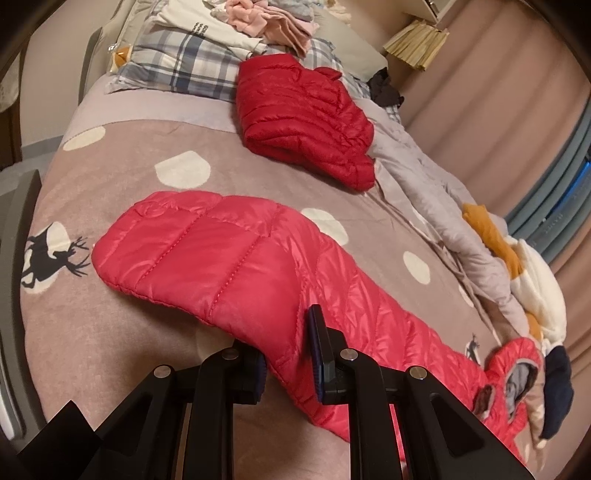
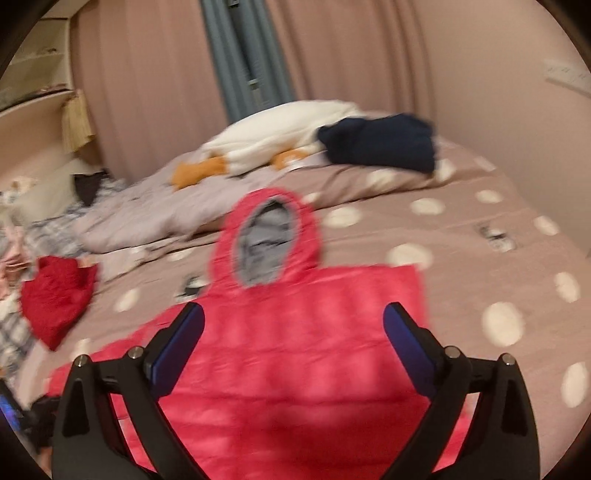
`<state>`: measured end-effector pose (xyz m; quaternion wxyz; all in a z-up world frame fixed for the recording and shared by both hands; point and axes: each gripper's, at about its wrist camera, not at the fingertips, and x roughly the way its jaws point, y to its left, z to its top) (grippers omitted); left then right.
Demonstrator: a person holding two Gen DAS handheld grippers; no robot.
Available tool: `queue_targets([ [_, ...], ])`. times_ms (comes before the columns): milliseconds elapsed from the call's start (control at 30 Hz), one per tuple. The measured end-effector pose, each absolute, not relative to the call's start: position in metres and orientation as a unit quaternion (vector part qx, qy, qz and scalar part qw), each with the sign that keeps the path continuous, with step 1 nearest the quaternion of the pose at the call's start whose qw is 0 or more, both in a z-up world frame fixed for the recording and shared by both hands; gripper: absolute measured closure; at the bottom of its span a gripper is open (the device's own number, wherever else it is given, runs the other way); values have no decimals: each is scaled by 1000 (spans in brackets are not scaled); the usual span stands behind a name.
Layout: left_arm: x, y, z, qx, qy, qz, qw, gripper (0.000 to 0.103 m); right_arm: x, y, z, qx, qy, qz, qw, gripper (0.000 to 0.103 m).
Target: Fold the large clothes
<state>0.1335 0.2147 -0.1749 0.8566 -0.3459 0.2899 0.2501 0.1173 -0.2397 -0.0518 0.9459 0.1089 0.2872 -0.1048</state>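
- Most of both views is filled by a bed (image 1: 122,317), covered with a mauve-brown blanket (image 2: 461,254) printed with cream dots and dark deer silhouettes.
- Pink-beige curtains (image 2: 351,55) hang along the far side of the bed, with a grey-blue strip (image 2: 240,55) showing between them; the right wrist view is blurred.
- Pale shelving (image 2: 33,96) stands in the corner by the head of the bed.
- A rumpled light grey duvet (image 1: 417,184) runs along the curtain side of the bed.
- The bright pink quilted jacket (image 1: 229,254) lies spread flat across the middle of the blanket, its grey-lined hood (image 2: 264,240) pointing toward the curtains.
- A plaid pillow (image 1: 184,66) at the head of the bed bears a stack of folded cream and pink clothes (image 1: 236,22).
- A darker red quilted jacket (image 1: 306,114) sits folded just in front of the pillow, well apart from the pink one.
- A white plush toy with orange parts (image 2: 280,136) lies on the duvet, and a navy garment (image 2: 380,140) lies just beside it.
- The left gripper (image 1: 291,350) has its jaws closed tight on the lower edge of the pink jacket, the fabric pinched between the blue pads.
- The right gripper (image 2: 293,350) hovers over the jacket's body with jaws spread wide; the pads press on nothing.
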Motion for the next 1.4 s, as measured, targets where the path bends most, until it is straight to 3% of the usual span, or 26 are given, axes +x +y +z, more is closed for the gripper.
queue_targets([
  [200,134,202,-169,-315,288,259,867,87,122,-290,-92,108,314,-156,930,7],
  [233,134,199,-167,-308,286,258,870,87,124,-296,-102,110,325,-160,926,10],
  [300,136,192,-162,-288,282,262,877,87,130,-309,-132,105,361,-179,909,27],
  [367,138,186,-158,-270,277,265,883,87,134,-320,-159,110,393,-185,894,29],
  [467,140,176,-154,-258,273,261,889,87,133,-340,-184,167,409,-163,882,28],
  [600,142,164,-150,-237,272,266,894,87,124,-354,-178,195,395,-178,880,22],
  [800,149,143,-134,-243,252,224,909,88,103,-349,-157,171,359,-222,890,22],
  [1100,156,10,-109,-141,241,53,959,87,72,-381,-133,186,297,-316,882,22],
  [1400,156,-87,-144,-48,293,23,955,87,57,-400,-129,214,283,-348,868,22],
])
